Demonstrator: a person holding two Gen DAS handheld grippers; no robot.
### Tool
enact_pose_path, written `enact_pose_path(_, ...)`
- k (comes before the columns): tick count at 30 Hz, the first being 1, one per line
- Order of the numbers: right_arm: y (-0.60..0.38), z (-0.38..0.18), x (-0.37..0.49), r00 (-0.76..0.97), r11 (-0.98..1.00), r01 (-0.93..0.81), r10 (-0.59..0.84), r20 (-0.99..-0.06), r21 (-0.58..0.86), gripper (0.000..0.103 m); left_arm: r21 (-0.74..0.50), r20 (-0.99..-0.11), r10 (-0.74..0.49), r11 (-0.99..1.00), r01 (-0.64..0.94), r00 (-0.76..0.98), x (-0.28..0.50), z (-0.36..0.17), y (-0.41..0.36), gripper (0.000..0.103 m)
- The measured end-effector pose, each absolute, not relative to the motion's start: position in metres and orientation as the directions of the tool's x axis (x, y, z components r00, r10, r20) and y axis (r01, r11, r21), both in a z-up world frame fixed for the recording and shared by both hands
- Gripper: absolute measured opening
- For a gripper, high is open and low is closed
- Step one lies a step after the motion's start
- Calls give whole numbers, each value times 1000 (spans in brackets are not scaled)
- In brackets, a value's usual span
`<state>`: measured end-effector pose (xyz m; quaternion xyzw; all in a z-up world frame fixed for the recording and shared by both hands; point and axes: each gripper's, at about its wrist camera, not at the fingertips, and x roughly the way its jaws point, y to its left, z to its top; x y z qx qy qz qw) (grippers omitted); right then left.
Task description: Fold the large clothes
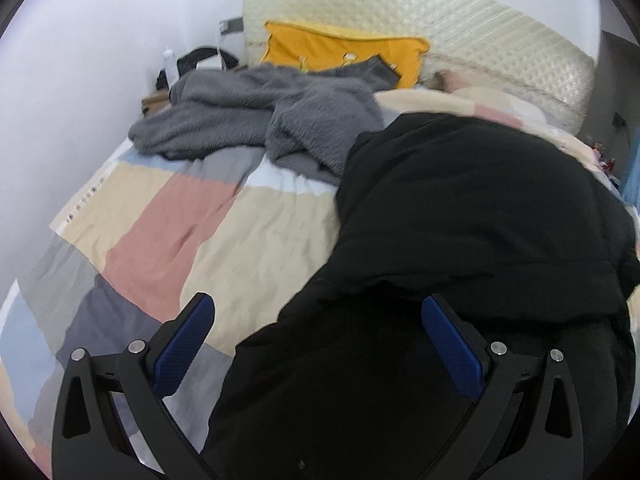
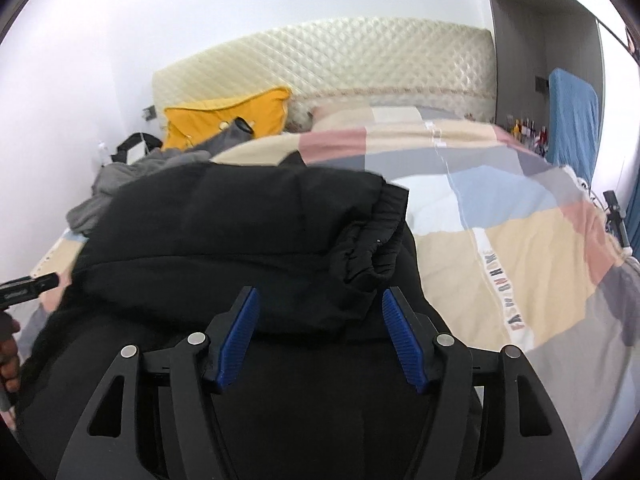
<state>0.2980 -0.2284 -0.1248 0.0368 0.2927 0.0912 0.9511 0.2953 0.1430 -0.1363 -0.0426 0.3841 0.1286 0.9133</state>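
A large black padded jacket [image 1: 472, 208] lies folded over on itself on the bed. Its gathered cuff [image 2: 374, 240] rests on top near the right edge. My left gripper [image 1: 316, 300] stands wide open over the jacket's left edge, and its blue pads [image 1: 188, 344] touch no cloth. My right gripper [image 2: 320, 292] is open above the jacket [image 2: 240, 216]. The upper fold's edge lies between its blue pads [image 2: 236, 332], which do not press on it. The left gripper's tip [image 2: 30, 286] and a person's hand [image 2: 8, 350] show at the right wrist view's left edge.
A patchwork quilt [image 1: 168, 224] covers the bed. A grey fleece garment [image 1: 260, 120] lies crumpled behind the jacket, near a yellow pillow [image 1: 332, 50] and a quilted cream headboard [image 1: 460, 32]. A white wall runs along the left. A blue panel [image 2: 572, 120] and small items stand at right.
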Motion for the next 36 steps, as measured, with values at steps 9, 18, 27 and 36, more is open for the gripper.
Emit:
enact_pose_path(9,-238,-39,225,891,983,-134,176,-418,129,62,-40,-598,128,981,-189,791,244,-43,121,103)
enact_pose_path(18,-235,51,154,926,977,-170,204,-318,131,64,-79,-444,76,989,-123,893,178,95,130,103)
enact_pose_path(27,-229,108,79,944,969,-216,240,-227,123,67,-56,-362,75,993,-102,929,93,182,159,103)
enact_pose_path(36,-236,122,33,931,964,-237,262,-253,124,71,-74,-395,55,993,-91,917,30,184,199,103)
